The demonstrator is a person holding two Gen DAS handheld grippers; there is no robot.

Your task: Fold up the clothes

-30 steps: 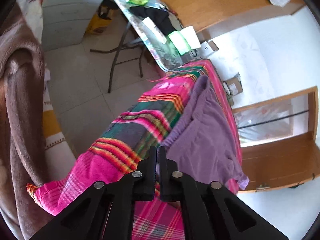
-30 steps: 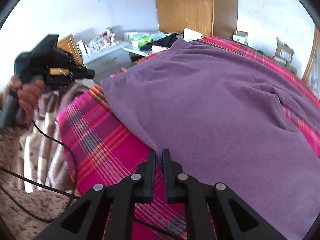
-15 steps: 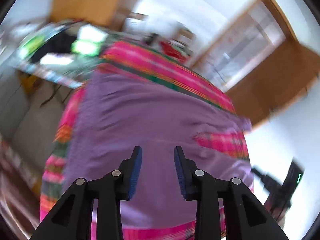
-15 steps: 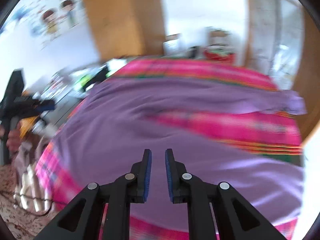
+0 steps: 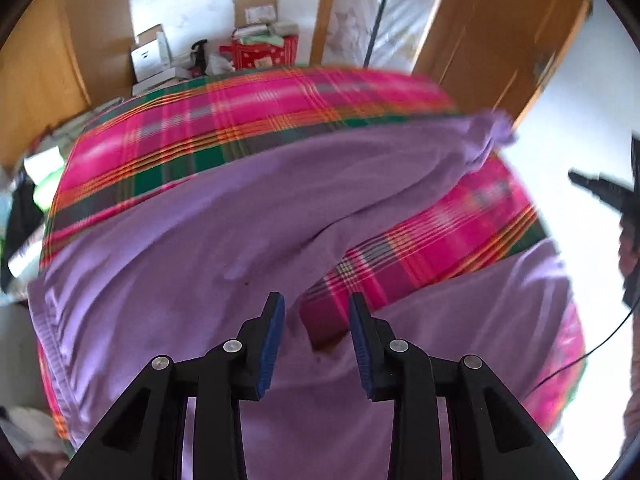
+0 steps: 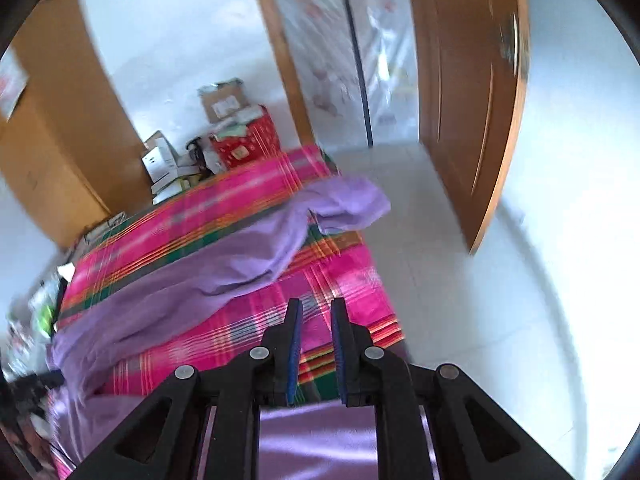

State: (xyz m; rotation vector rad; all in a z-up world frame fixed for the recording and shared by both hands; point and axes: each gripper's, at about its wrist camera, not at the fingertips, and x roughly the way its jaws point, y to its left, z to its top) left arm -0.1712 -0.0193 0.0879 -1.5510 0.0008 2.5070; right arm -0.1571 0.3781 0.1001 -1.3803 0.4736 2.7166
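Garment [image 5: 224, 240] lies spread on the bed [image 5: 248, 108] before me; boxes [image 5: 256, 12] stand behind it at twelve o'clock, door [image 6: 468, 92] at two.

Both grippers now point at the other end of the bed [image 5: 256, 112], toward the doorway. The left gripper [image 5: 316, 320], pinched together a second ago, stands open; the right gripper [image 6: 314, 328] is parted slightly, above the purple trousers [image 5: 200, 240].

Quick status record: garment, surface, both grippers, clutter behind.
garment: purple trousers spread flat, legs apart, far leg end at the edge
surface: pink plaid blanket
left gripper: open, empty, above the crotch
right gripper: slightly open, empty, above the near leg
behind: cardboard boxes, wooden door
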